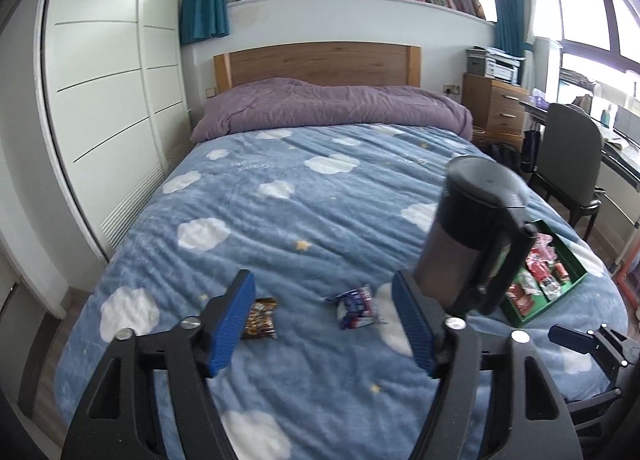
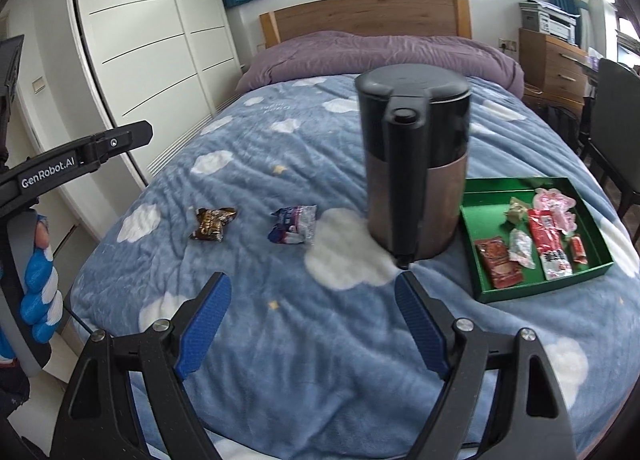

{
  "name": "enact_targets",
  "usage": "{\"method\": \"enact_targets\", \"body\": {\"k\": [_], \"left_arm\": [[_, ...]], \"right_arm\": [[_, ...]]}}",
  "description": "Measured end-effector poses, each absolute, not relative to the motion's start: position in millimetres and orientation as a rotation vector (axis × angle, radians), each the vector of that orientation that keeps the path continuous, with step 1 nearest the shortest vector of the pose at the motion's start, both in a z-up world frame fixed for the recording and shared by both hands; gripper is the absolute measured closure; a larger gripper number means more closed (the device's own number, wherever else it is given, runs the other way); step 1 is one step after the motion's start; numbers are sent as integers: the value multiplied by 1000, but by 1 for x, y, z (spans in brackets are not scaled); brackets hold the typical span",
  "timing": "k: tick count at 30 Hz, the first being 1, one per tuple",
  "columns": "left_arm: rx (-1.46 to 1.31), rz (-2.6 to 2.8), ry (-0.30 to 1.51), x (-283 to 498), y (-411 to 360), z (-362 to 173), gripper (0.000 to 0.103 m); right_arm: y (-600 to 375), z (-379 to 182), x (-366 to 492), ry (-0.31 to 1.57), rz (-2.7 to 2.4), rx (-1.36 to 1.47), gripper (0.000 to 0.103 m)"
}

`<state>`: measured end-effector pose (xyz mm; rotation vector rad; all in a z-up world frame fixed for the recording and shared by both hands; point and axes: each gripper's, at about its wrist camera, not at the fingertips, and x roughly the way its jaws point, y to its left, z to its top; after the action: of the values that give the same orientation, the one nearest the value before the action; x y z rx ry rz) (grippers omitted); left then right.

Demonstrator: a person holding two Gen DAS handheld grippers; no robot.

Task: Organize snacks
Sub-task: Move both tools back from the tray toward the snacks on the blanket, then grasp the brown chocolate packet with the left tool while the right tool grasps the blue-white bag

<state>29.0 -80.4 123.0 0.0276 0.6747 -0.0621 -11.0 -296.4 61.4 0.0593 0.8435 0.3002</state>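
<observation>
Two loose snacks lie on the blue cloud-print blanket: a brown packet (image 1: 262, 316) (image 2: 212, 222) and a blue-and-white packet (image 1: 354, 306) (image 2: 294, 224). A green tray (image 1: 532, 312) (image 2: 536, 284) at the right holds several red, pink and white packets (image 2: 548, 244). My left gripper (image 1: 324, 324) hovers open just short of the two loose snacks, and its left finger hides part of the brown packet. Nothing sits between its pads. My right gripper (image 2: 312, 300) is open and empty above the blanket, nearer the bed's foot than the kettle.
A tall black-and-bronze kettle (image 1: 472, 228) (image 2: 416, 164) stands on the bed between the blue packet and the tray. A purple duvet (image 1: 328, 104) lies at the headboard. A white wardrobe (image 1: 108, 80) lines the left side; a chair (image 1: 572, 164) and desk stand at the right.
</observation>
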Motion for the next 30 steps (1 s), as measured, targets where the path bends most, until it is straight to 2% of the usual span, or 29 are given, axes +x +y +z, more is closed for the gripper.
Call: {"method": "enact_targets", "body": {"k": [13, 23, 30], "left_arm": [[-7, 95, 756, 59, -9, 79, 31], [-70, 189, 871, 83, 50, 20, 30], [-95, 201, 942, 100, 60, -16, 30]], "right_arm": [[-245, 26, 34, 917, 403, 38, 0], [-216, 1, 77, 956, 431, 30, 0], [-204, -20, 108, 983, 427, 39, 0]]}}
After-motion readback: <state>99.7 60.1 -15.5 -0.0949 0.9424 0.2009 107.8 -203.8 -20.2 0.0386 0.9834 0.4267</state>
